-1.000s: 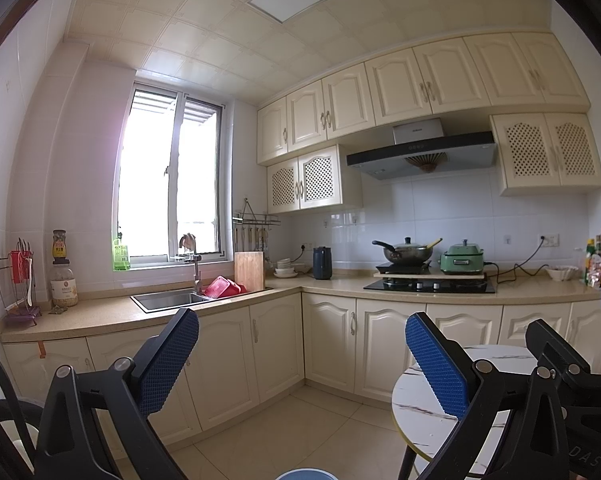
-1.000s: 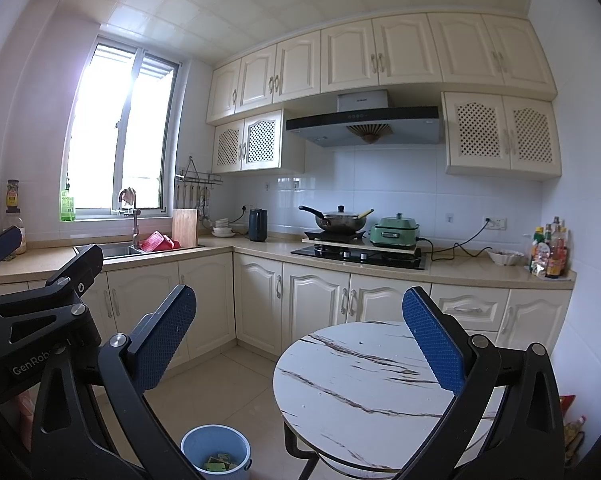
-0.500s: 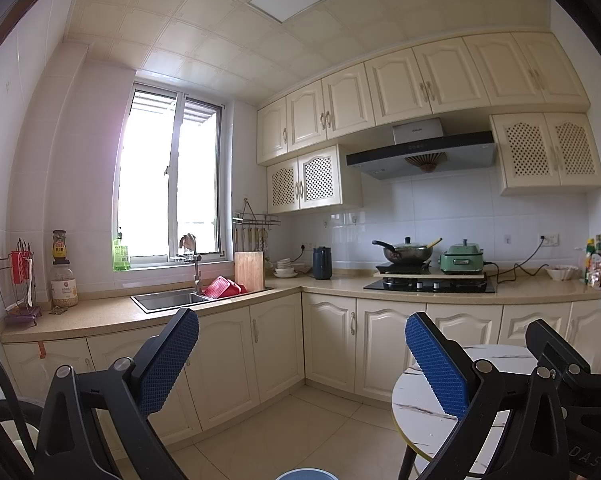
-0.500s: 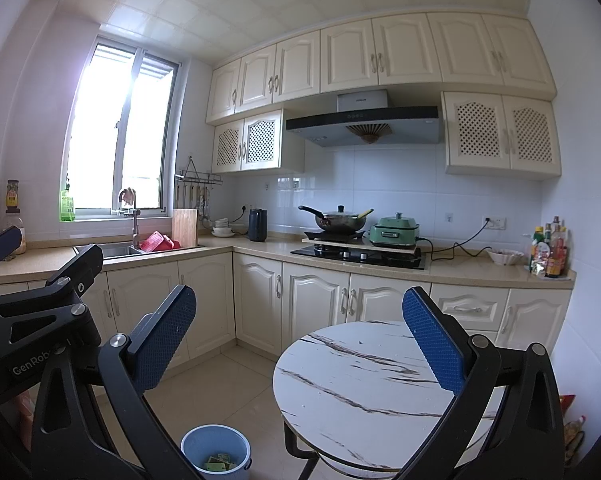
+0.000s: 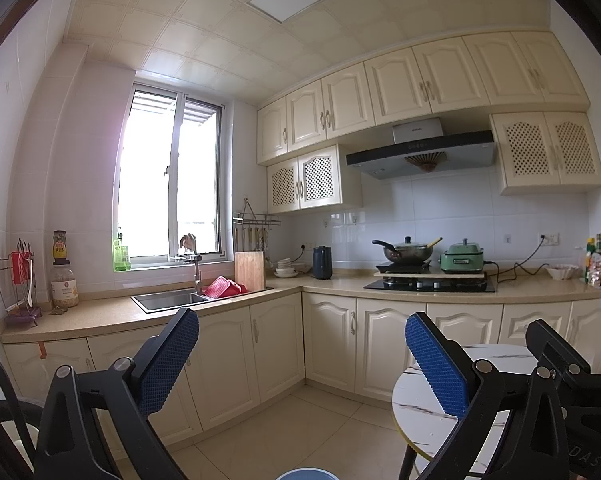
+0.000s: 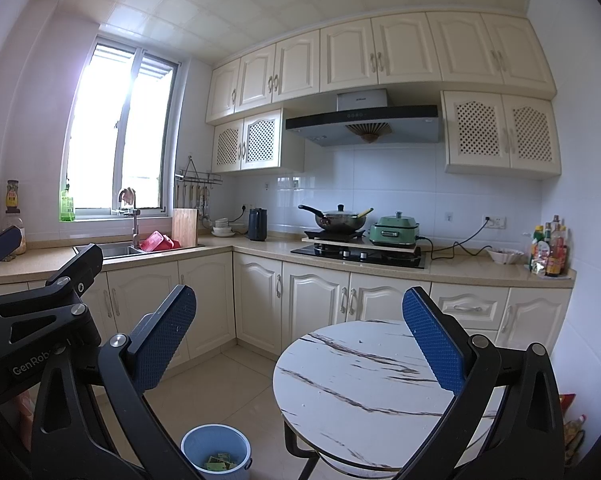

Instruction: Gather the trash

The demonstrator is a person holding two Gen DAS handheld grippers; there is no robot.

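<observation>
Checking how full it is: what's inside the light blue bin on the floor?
Inside the light blue round plastic bin beside the white marble-patterned round table, a few greenish-yellow scraps lie at the bottom. The near rim hides part of the bottom.

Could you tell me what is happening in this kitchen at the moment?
A person holds two handheld grippers up, facing the kitchen counters. The left gripper and right gripper both have their jaws open and hold nothing. A small blue bin stands on the floor beside the round marble table, with a few scraps already inside. The table top looks bare, and neither gripper is touching anything.
</observation>
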